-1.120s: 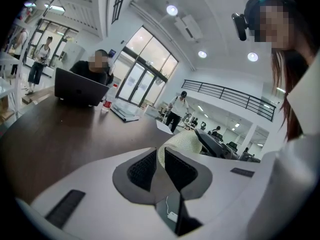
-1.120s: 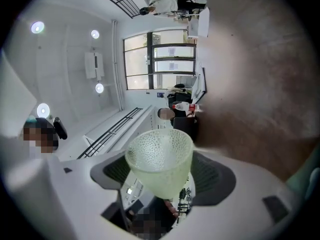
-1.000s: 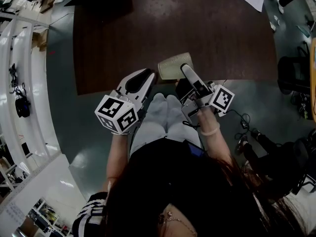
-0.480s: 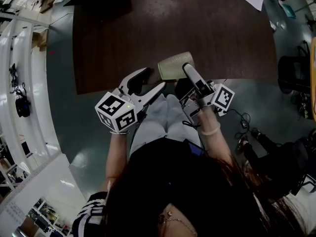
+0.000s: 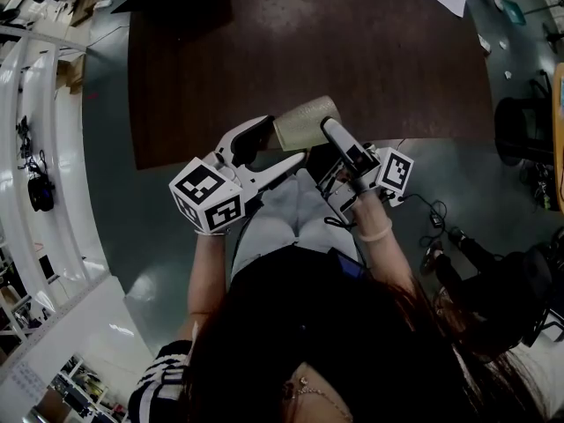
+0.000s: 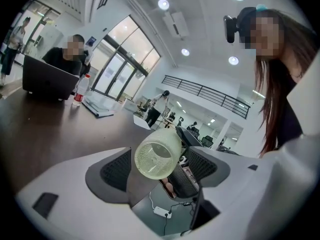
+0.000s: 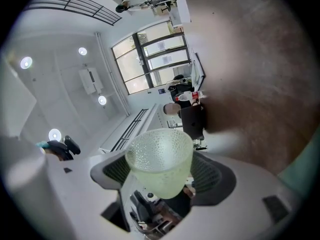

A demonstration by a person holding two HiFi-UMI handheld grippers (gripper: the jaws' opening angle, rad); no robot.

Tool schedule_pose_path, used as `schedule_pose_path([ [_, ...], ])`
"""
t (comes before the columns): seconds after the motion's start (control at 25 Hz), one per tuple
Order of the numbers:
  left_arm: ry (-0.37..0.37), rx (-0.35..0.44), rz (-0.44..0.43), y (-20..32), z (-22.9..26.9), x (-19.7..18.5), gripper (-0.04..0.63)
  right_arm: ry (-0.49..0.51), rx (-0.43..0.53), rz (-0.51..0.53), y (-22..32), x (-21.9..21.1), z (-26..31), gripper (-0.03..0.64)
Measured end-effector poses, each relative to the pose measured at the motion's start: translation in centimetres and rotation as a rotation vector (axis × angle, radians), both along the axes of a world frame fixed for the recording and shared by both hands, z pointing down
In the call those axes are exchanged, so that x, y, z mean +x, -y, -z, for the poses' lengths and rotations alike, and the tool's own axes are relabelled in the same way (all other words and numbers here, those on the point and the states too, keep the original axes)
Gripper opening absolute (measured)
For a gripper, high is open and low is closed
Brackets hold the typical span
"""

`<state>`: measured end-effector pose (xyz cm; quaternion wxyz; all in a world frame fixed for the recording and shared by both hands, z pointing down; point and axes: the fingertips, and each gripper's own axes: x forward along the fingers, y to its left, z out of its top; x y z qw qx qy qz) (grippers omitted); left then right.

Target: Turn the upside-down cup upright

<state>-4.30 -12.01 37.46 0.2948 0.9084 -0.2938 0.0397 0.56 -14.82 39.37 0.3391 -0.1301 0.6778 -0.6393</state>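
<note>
The left gripper [image 5: 284,141] has spread its fingers [image 6: 117,170] from nearly together to wide apart, and they are opening further; the cup [image 5: 304,122] lies on its side between them, with neither pad pressing on it. The right gripper [image 7: 162,176] stays clamped on the cup's sides, holding it in the air over the near edge of the tabletop [image 5: 308,42]; this looks like a handover being set up, so the left can take the cup and finish turning it upright.

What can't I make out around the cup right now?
Head view: the cup's right end, covered by the right claw.
Left gripper view: the bottle's label, too small.
Right gripper view: exactly where the pads touch, behind the cup's wall.
</note>
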Motion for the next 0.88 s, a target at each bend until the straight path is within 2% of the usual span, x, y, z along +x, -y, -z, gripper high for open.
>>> schedule_pose_path([
  [0.64, 0.018, 0.014, -0.011, 0.41, -0.14, 1.14, 0.344, 0.08, -0.028, 0.017, -0.46, -0.33, 0.06, 0.376],
  [0.72, 0.013, 0.015, -0.005, 0.46, -0.15, 1.05, 0.314, 0.089, -0.03, 0.014, -0.52, -0.26, 0.01, 0.376],
  [0.88, 0.014, 0.016, -0.009, 0.68, -0.21, 1.14, 0.313, 0.099, -0.036, 0.007, -0.34, -0.09, -0.07, 0.377],
])
